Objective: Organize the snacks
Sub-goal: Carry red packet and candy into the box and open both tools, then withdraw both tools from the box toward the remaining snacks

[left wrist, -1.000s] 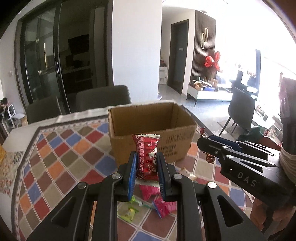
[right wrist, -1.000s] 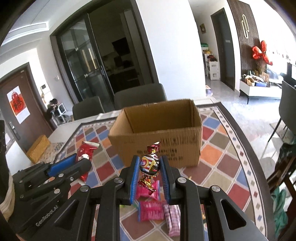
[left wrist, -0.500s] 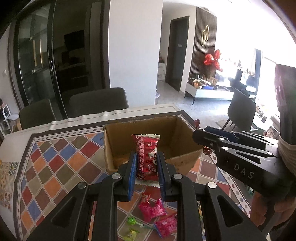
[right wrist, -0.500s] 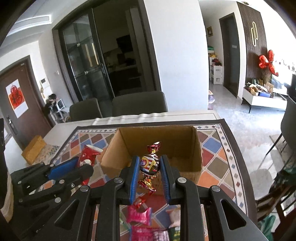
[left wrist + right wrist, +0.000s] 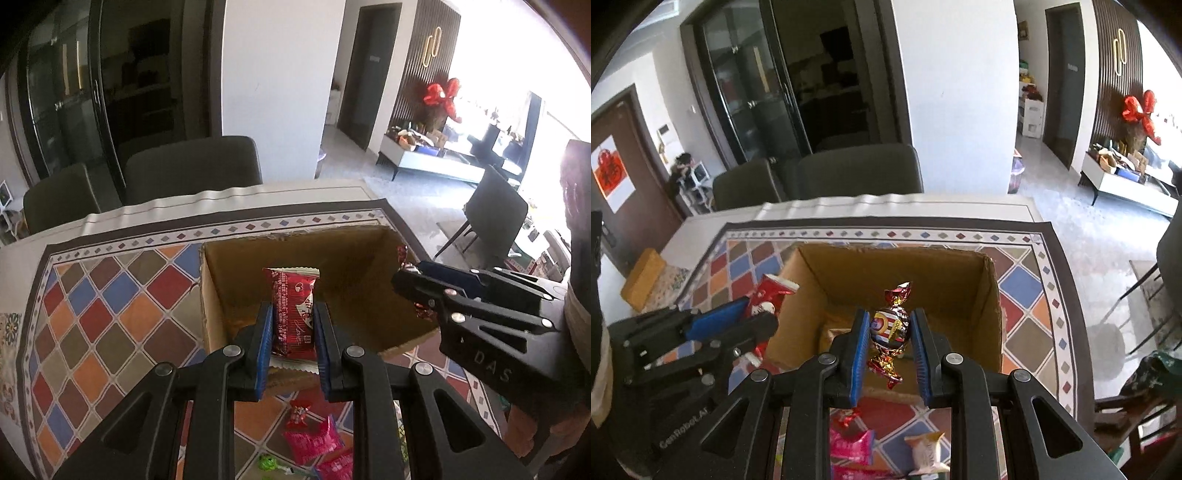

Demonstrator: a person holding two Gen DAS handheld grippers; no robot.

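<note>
nearest to the cameras, loose snacks are lying on the patterned tablecloth (image 5: 110, 310) covering the table: pink packets (image 5: 314, 441), a green candy (image 5: 269, 462) and a small red candy (image 5: 298, 412) in the left wrist view, and a cream packet (image 5: 928, 452) beside a pink packet (image 5: 849, 445) in the right wrist view.

the left claw (image 5: 292, 334) is pinching a red snack packet (image 5: 293, 308) upright between its blue pads (image 5: 264, 343). the packet is hanging over the near wall of the open cardboard box (image 5: 258, 266).

the right claw (image 5: 888, 341) is pinching a foil-wrapped candy (image 5: 890, 328) with striped red, white and gold wrapping, its twisted ends sticking out above and below the pads (image 5: 860, 350). the candy is hanging over the near part of the box opening (image 5: 991, 314).

both claws are sitting side by side at the near edge of the box, the left one showing in the right wrist view with its packet (image 5: 767, 301) just outside the left box wall.

beyond the box, dark chairs (image 5: 192, 166) are standing at the far table edge, in front of glass doors (image 5: 753, 85).
</note>
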